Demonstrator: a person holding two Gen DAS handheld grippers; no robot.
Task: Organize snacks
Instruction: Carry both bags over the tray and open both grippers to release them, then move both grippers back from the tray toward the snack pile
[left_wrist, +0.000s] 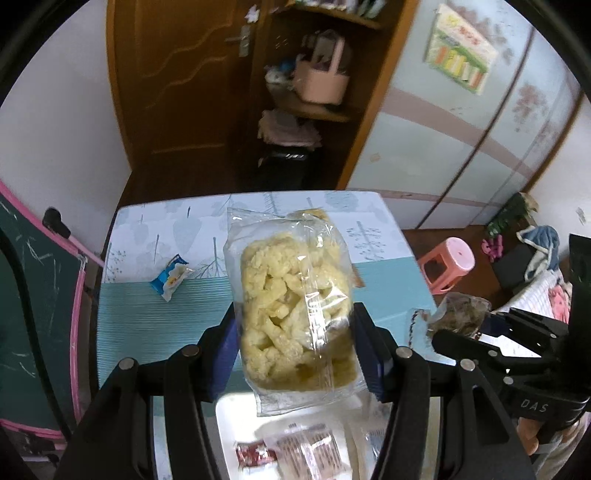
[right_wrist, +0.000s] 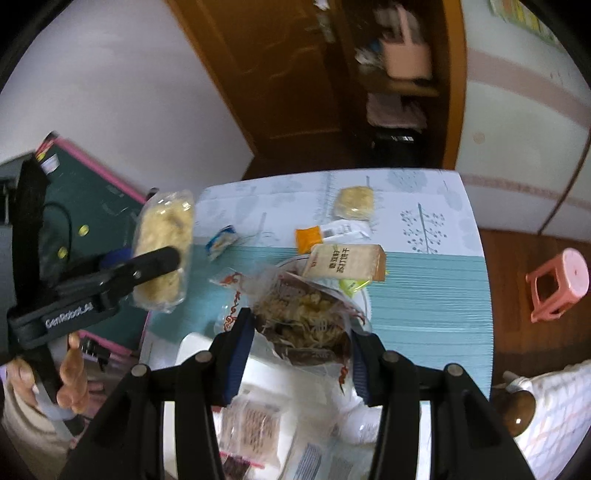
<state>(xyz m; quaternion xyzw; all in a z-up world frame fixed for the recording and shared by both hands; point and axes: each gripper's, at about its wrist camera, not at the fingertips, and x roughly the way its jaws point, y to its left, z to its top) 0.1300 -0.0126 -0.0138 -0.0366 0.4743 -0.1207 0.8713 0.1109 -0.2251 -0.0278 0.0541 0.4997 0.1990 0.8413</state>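
My left gripper (left_wrist: 295, 332) is shut on a clear bag of pale yellow puffed snacks (left_wrist: 295, 306), held above the table; the same bag (right_wrist: 164, 251) and gripper show at the left of the right wrist view. My right gripper (right_wrist: 301, 332) is shut on a clear bag of brown mixed snacks (right_wrist: 306, 321), held above a white tray (right_wrist: 192, 345); that bag also shows at the right of the left wrist view (left_wrist: 458, 314). The tray (left_wrist: 236, 413) holds several small packets (left_wrist: 306, 450).
On the table (right_wrist: 424, 295) lie a small blue-white packet (left_wrist: 170, 277), a round yellow cake in wrap (right_wrist: 354, 201), an orange packet (right_wrist: 308, 238) and a tan cracker box (right_wrist: 347, 262). A pink stool (right_wrist: 561, 280) stands on the floor at the right. A green chalkboard (left_wrist: 33, 295) leans at the left.
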